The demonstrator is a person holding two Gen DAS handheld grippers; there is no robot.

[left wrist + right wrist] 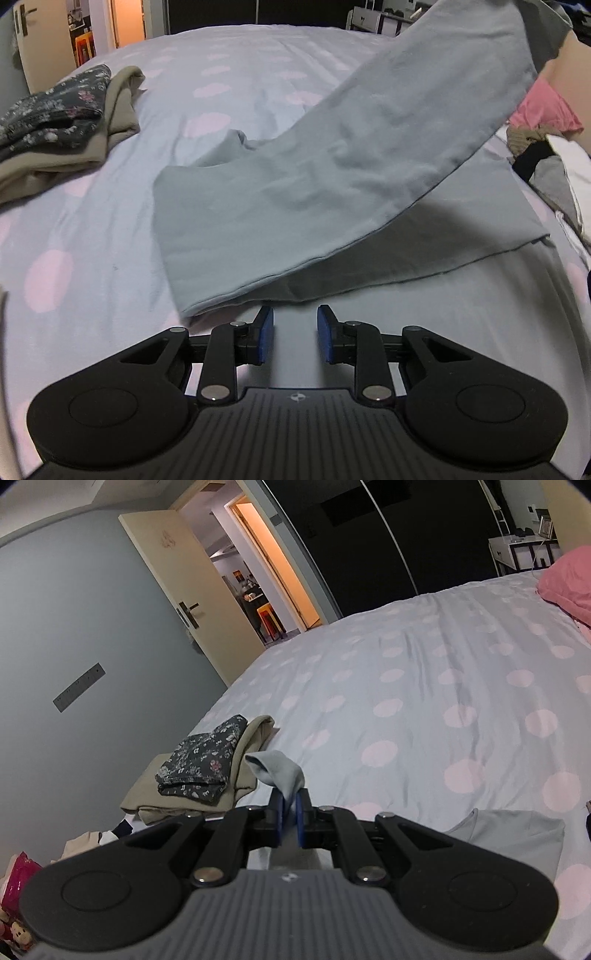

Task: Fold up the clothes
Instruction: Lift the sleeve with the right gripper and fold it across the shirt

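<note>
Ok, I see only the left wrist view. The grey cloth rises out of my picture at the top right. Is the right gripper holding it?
Observer: Yes. The right gripper is shut on a fold of the grey cloth, which sticks out past the pads.
Operator: And my left gripper, does it appear in that view?
Observer: No, the left gripper is not in the right wrist view. Part of the cloth lies flat on the bed at its lower right.
Operator: Is the folded pile tidy?
Observer: From that side, the floral piece lies folded square on the beige one.
</note>
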